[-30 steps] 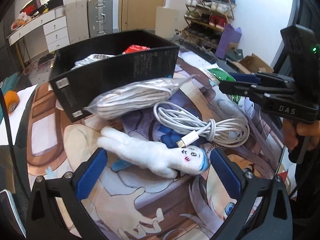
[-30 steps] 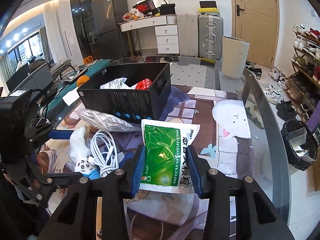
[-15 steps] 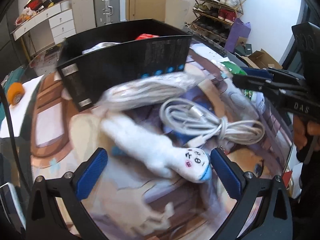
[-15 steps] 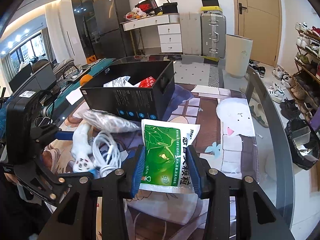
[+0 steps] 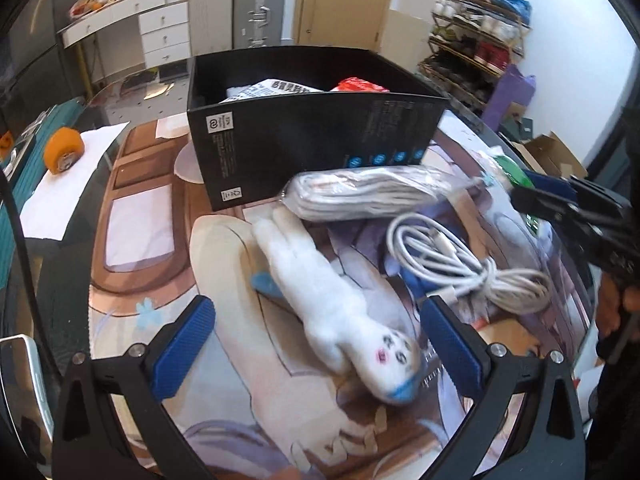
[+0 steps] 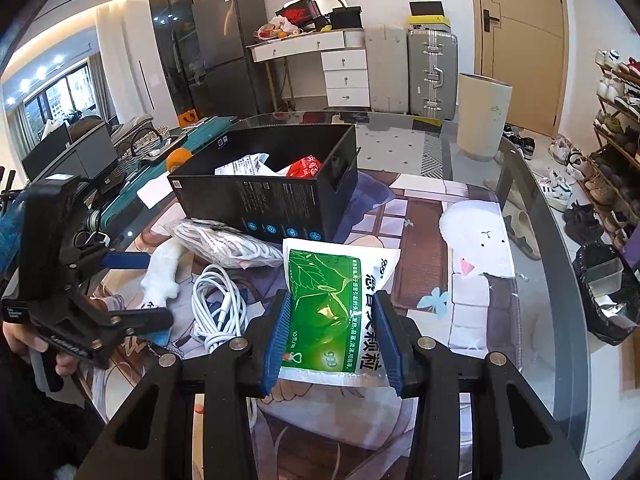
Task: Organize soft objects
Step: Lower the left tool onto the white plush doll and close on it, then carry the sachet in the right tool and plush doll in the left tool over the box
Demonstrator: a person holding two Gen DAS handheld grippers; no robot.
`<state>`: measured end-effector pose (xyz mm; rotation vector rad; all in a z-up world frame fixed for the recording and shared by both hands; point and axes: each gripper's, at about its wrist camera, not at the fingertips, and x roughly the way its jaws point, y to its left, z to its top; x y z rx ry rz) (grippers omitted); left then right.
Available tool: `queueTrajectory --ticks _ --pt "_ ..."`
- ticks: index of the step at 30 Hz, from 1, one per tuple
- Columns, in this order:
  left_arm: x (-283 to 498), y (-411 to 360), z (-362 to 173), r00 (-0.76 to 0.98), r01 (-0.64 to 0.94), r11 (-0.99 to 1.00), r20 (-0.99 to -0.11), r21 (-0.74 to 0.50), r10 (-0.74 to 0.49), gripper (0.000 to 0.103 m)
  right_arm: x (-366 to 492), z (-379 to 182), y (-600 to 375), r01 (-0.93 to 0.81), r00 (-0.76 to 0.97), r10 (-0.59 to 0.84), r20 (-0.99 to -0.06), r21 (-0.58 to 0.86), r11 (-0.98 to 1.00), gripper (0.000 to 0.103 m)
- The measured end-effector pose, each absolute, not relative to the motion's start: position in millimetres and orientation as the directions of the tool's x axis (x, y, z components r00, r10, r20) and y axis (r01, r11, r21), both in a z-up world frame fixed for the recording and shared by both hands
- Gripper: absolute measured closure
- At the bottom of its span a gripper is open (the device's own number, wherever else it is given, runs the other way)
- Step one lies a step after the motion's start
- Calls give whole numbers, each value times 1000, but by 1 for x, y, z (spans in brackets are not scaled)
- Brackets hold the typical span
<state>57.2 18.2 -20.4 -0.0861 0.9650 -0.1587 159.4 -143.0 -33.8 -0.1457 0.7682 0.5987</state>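
Observation:
A white plush toy (image 5: 332, 300) with a printed face lies on the printed mat, its head between my left gripper's (image 5: 316, 344) wide-open blue pads. It also shows in the right wrist view (image 6: 160, 276). My right gripper (image 6: 332, 328) is shut on a green and white sachet (image 6: 332, 300), its pads pressing both sides. A black box (image 5: 312, 136) stands behind and holds a white packet and a red packet. A bagged white cord (image 5: 368, 196) and a loose white cable (image 5: 460, 264) lie in front of the box.
An orange tape roll (image 5: 64, 150) sits on white paper at the far left. The glass table's edge (image 6: 560, 240) curves along the right. The left gripper (image 6: 80, 292) appears at the left of the right wrist view.
My left gripper has swung so the plush toy now lies lengthways with its head between the open pads. The right gripper keeps hold of the sachet, nearly still.

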Motion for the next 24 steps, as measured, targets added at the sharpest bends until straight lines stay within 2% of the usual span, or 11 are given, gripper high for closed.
queueTrajectory --ticks 3,4,6,8,10,13,14,16,24 --pt "56 19 -21 574 92 988 -805 -122 -153 8 160 -34 -143 -561 561 457 -690 89 823 62" --pt "54 19 -21 581 97 990 -801 -105 -141 17 160 -34 -143 -561 561 458 -690 90 823 62" --pt "51 20 -20 588 112 988 -794 -107 -153 25 160 -34 -143 -560 561 457 -690 90 823 62" --pt "47 23 -18 601 118 986 -782 -119 -166 51 159 -34 -143 -559 562 457 -690 90 824 62" --pt "44 25 -16 605 127 982 -773 -139 -188 65 160 -34 -143 -561 561 458 -689 90 823 62" --pt "39 26 -14 619 133 982 -762 -137 -190 68 159 -33 -141 -565 562 459 -688 86 821 62" --pt "38 27 -13 620 135 980 -759 -148 -200 73 159 -33 -141 -566 562 459 -688 84 820 62" --pt "36 28 -10 630 132 980 -751 -146 -197 76 158 -32 -139 -571 561 463 -686 84 816 62" --pt "25 37 3 669 126 980 -716 -153 -198 77 153 -28 -135 -580 568 466 -679 72 812 62"
